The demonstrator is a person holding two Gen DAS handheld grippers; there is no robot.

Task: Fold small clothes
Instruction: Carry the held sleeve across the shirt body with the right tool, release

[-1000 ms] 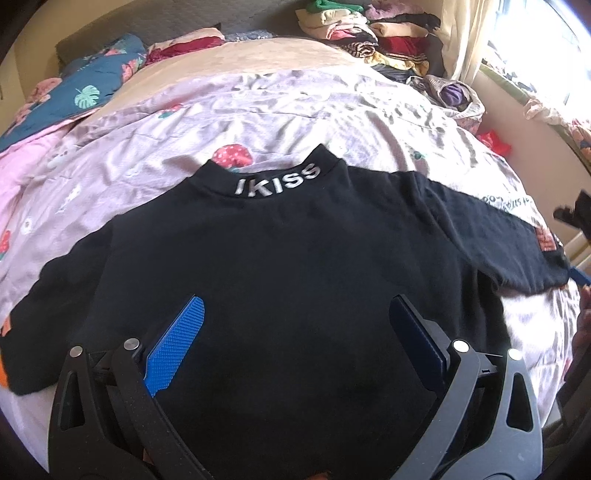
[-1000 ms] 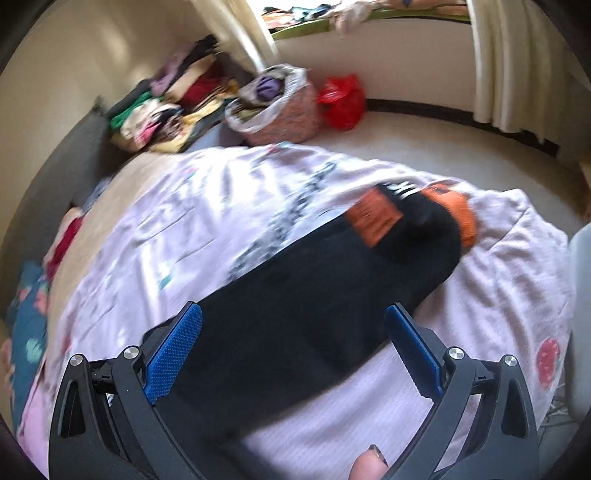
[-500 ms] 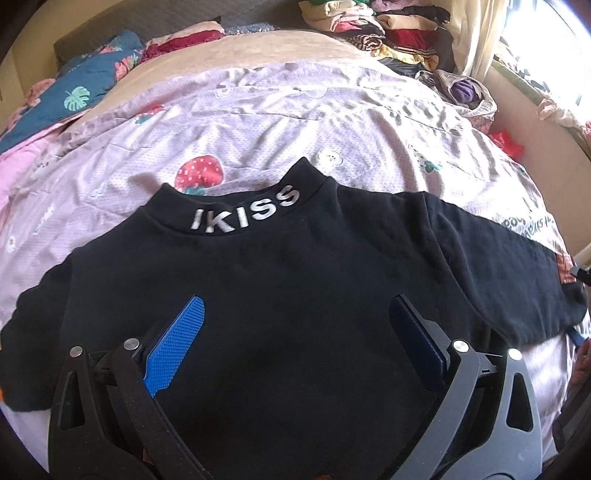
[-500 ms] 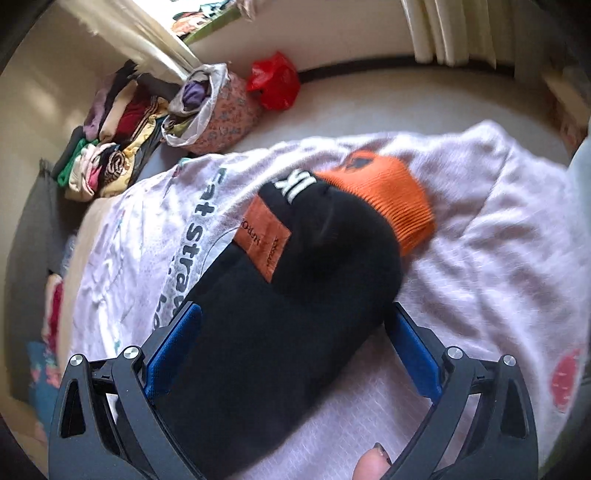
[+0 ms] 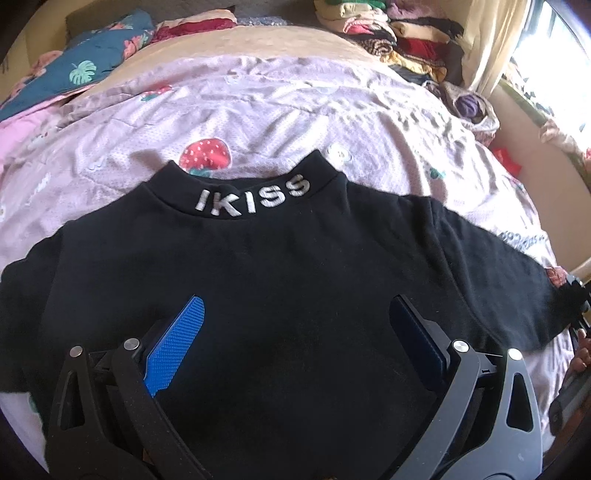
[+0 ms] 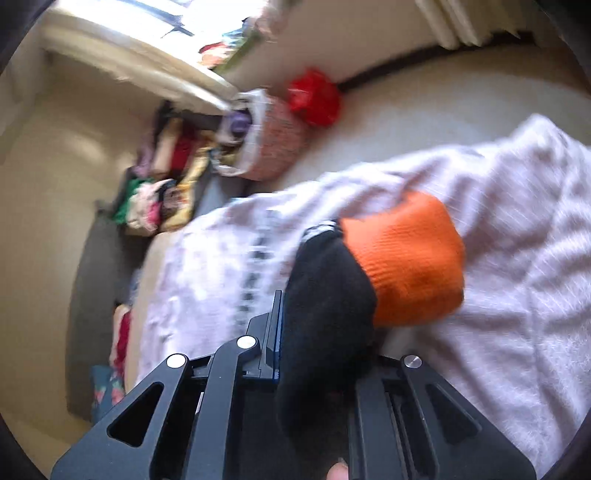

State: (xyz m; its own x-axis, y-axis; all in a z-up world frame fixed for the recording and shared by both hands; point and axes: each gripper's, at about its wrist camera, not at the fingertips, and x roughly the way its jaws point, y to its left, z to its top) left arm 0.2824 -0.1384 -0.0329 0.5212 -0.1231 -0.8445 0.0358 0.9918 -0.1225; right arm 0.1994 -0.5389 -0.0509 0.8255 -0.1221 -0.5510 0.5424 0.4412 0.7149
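A small black sweatshirt (image 5: 280,280) with "IKISS" on its collar (image 5: 255,199) lies flat, front up, on the pink strawberry sheet (image 5: 258,110). My left gripper (image 5: 295,325) is open and empty, hovering over the shirt's lower body. My right gripper (image 6: 321,332) is shut on the shirt's right sleeve (image 6: 325,295), just behind its orange cuff (image 6: 410,258), and holds it lifted off the sheet. The right gripper's tip shows at the sleeve end in the left wrist view (image 5: 576,295).
Stacks of folded clothes (image 5: 399,33) sit at the bed's far right corner. A bag of clothes (image 6: 266,136) and a red bag (image 6: 314,96) lie on the floor by the window wall. Blue floral bedding (image 5: 74,70) is at far left.
My right gripper has closed on the sleeve near the orange cuff and rotated, lifting it. My left gripper stayed open and shifted slightly over the shirt body.
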